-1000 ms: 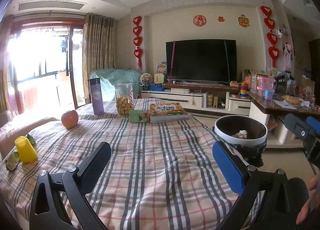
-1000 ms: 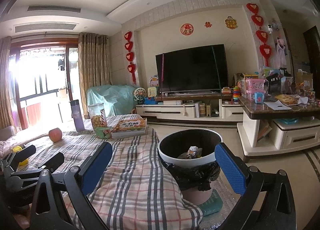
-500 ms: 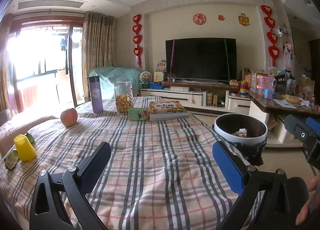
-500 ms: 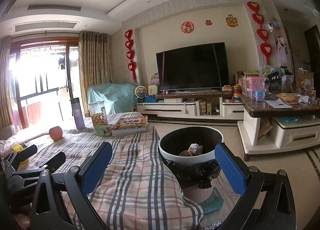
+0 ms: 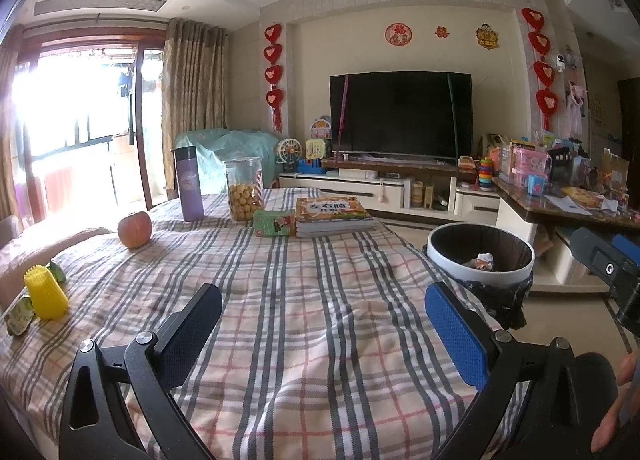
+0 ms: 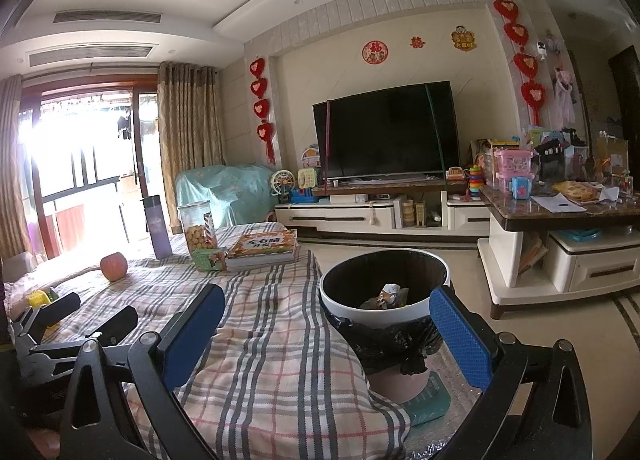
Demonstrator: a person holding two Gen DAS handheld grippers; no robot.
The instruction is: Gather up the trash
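Note:
A white trash bin with a black liner (image 5: 480,260) stands on the floor off the table's right edge, with crumpled trash inside (image 6: 386,296). My left gripper (image 5: 324,324) is open and empty, low over the plaid tablecloth. My right gripper (image 6: 326,330) is open and empty, in front of the bin (image 6: 384,312) at the table's corner. On the table's left edge lie a yellow ridged cup (image 5: 45,292) and small green wrappers (image 5: 18,316). The left gripper shows in the right wrist view (image 6: 80,316).
On the plaid table (image 5: 300,320) stand an apple (image 5: 135,223), a purple bottle (image 5: 187,183), a snack jar (image 5: 244,187), a green box (image 5: 274,222) and a book (image 5: 332,211). A TV stand (image 5: 360,187) is behind and a cluttered side table (image 6: 560,211) at the right.
Both grippers drifted slightly; the right wrist view has risen and tilted a little, so the bin sits lower in its frame. Both grippers stay open and empty.

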